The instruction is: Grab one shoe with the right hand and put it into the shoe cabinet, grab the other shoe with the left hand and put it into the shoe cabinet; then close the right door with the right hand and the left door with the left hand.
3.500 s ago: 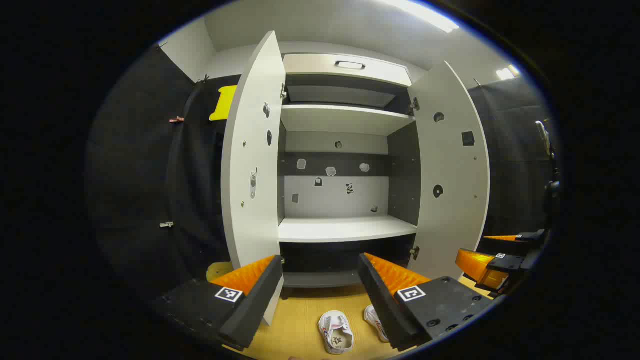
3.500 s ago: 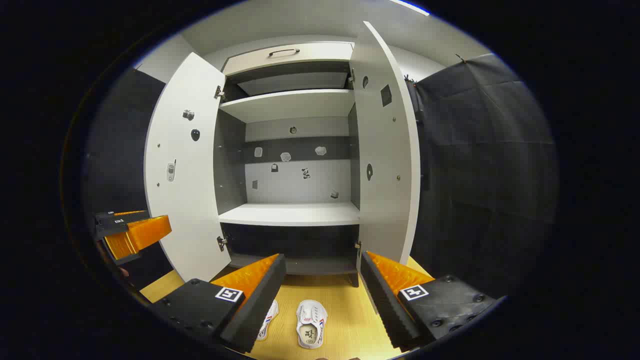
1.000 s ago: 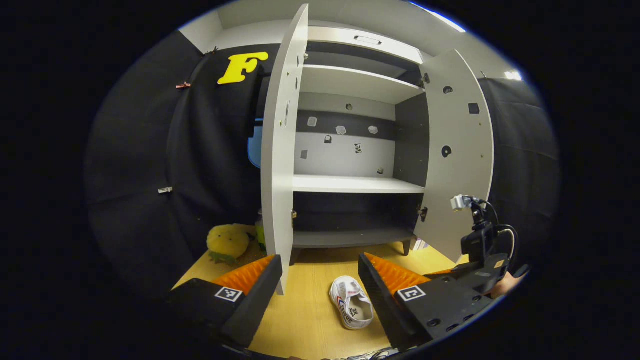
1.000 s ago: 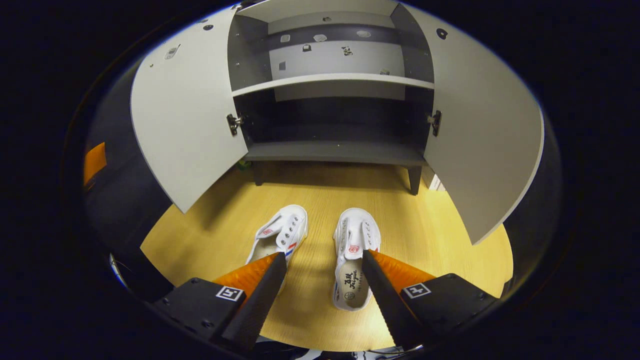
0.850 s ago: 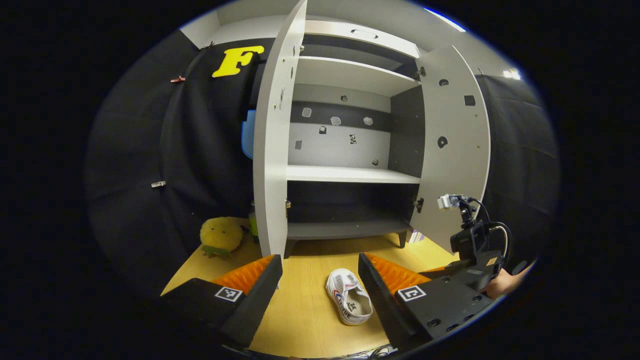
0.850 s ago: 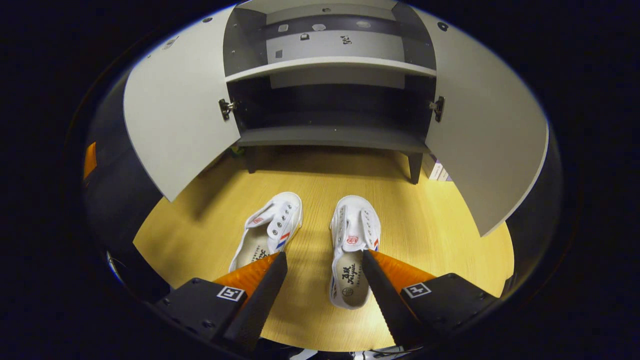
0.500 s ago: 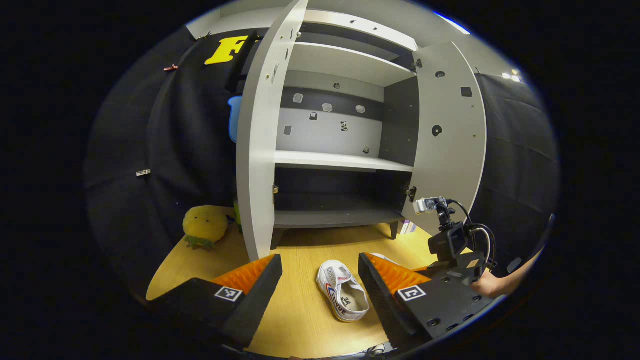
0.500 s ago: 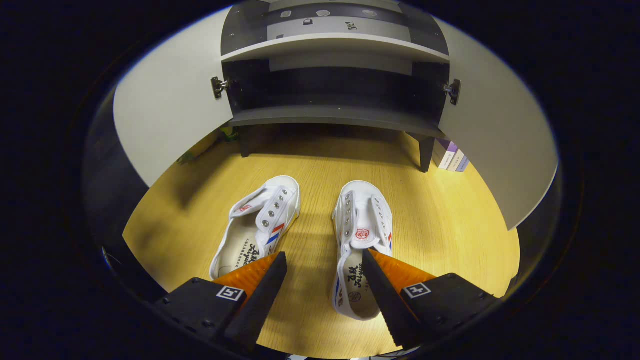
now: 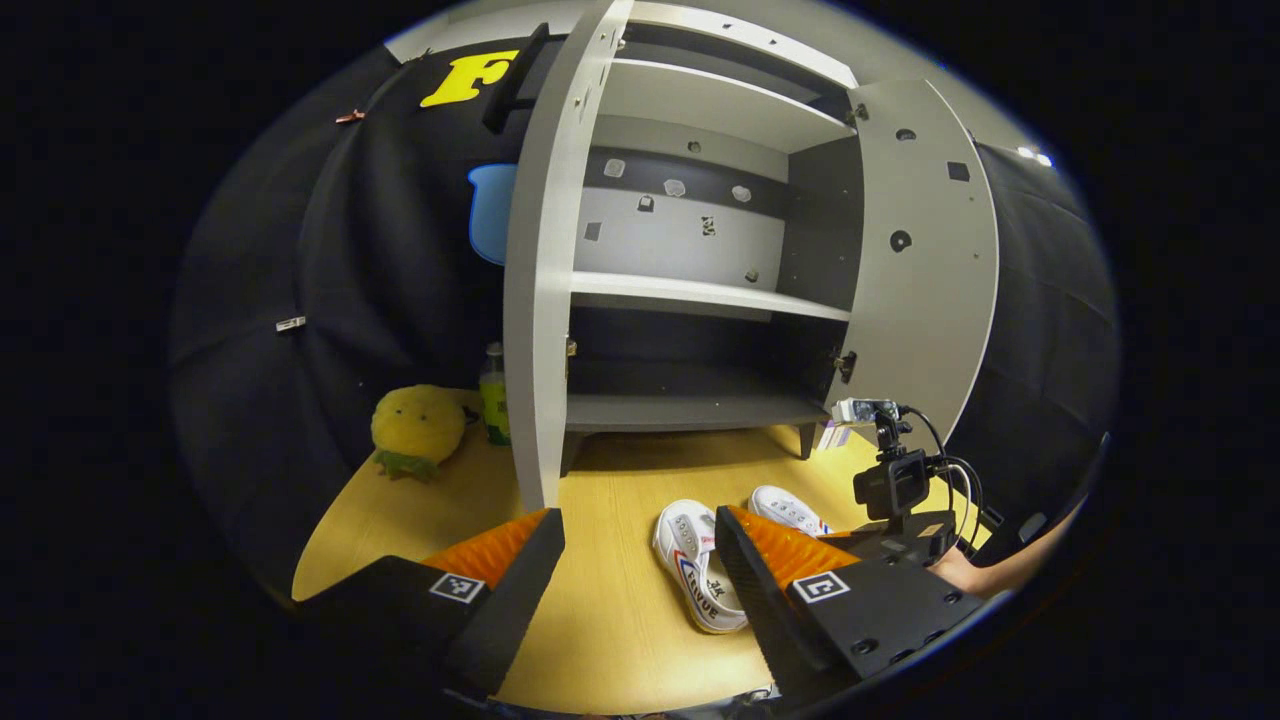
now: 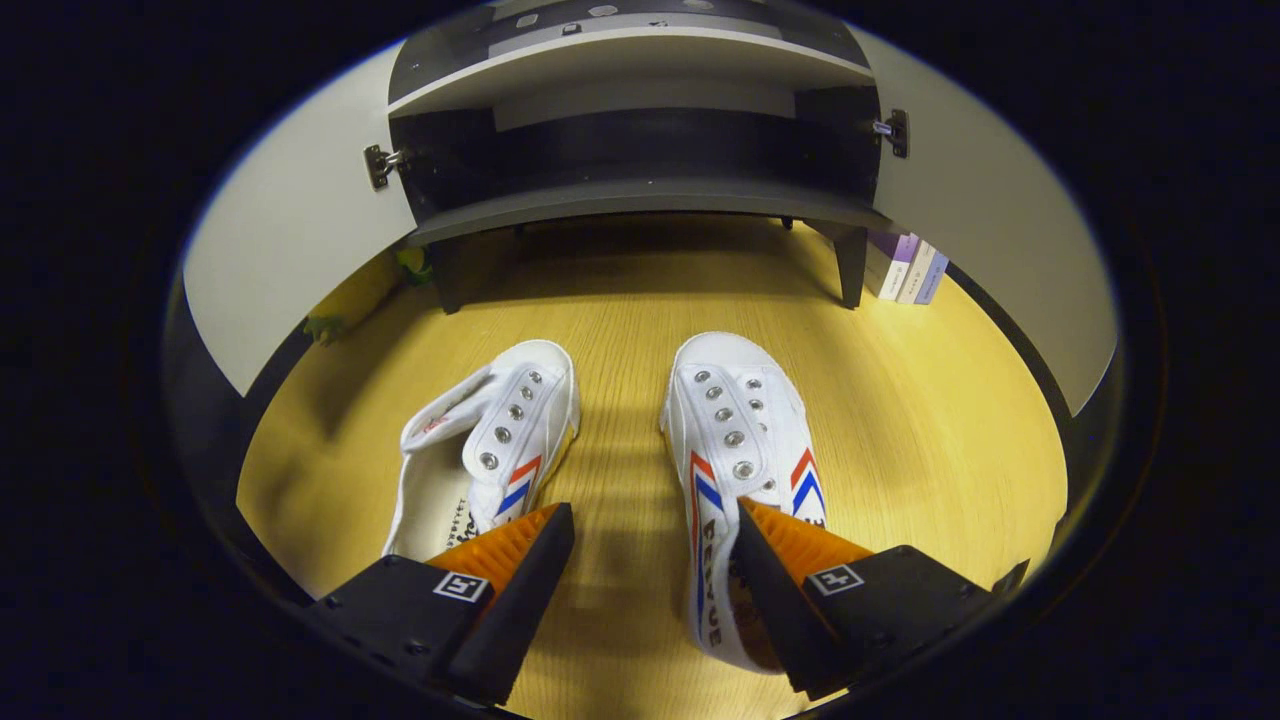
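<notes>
You are looking at two white canvas shoes, the left shoe (image 10: 485,440) and the right shoe (image 10: 740,450), each showing red and blue chevron stripes on its side, silver eyelets down the front and dark lettering inside. They are lying on a yellow wood-grain floor (image 10: 930,420). The shoe cabinet (image 9: 700,290) is showing pale grey doors dotted with small dark stickers, a dark grey interior, light shelves (image 9: 700,295) and a light back panel crossed by a dark band. A yellow plush toy (image 9: 417,425) with a green base is sitting beside a green bottle (image 9: 493,400). Purple and white books (image 10: 908,268) are standing by the cabinet's dark leg.
</notes>
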The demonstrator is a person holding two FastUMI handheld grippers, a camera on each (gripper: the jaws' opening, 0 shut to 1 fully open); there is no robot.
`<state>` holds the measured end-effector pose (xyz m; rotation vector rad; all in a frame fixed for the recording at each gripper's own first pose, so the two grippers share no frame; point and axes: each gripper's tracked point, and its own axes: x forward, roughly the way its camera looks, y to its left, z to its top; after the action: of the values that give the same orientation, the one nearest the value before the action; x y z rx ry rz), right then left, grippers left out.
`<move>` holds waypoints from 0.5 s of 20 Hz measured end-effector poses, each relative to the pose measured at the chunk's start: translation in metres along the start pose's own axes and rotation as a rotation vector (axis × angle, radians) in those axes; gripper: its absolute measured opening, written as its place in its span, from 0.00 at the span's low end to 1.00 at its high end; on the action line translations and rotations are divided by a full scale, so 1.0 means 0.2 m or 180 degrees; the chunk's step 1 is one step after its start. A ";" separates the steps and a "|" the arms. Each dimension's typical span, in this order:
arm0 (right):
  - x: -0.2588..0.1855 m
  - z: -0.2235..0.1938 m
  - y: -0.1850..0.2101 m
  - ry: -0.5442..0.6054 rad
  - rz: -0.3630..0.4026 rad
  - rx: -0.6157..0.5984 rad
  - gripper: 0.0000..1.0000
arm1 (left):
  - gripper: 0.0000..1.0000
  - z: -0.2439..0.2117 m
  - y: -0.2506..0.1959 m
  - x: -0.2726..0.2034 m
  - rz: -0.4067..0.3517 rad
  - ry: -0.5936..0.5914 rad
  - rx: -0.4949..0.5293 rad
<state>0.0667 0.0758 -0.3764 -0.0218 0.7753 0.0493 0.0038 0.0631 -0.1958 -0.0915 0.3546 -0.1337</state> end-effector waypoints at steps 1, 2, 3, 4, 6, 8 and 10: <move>-0.04 -0.02 0.03 0.0011 0.0021 0.0073 1.00 | 0.95 0.00 0.00 0.00 0.0009 0.0008 -0.0023; -0.06 -0.03 0.03 0.0000 0.0028 0.0137 1.00 | 0.95 0.00 0.00 0.00 0.0014 0.0018 -0.0049; -0.08 -0.05 0.01 -0.0016 0.0005 0.0132 1.00 | 0.95 -0.01 -0.01 0.01 0.0013 0.0028 -0.0074; -0.08 -0.06 -0.01 -0.0046 -0.0020 0.0063 1.00 | 0.95 -0.02 -0.02 0.01 0.0003 0.0037 -0.0095; -0.03 -0.07 -0.01 -0.0029 -0.0005 0.0022 0.97 | 0.95 -0.01 -0.03 0.02 -0.0021 0.0052 -0.0100; 0.01 -0.01 0.02 -0.0136 0.0036 0.0073 0.94 | 0.95 -0.01 -0.04 0.03 -0.0032 0.0057 -0.0075; 0.03 0.03 0.01 -0.0235 -0.0048 0.0107 0.94 | 0.95 -0.01 -0.03 0.05 -0.0031 0.0048 -0.0049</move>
<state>0.0757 0.0774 -0.3768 0.0060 0.7022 0.0227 0.0108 0.0547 -0.2001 -0.1075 0.3702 -0.1413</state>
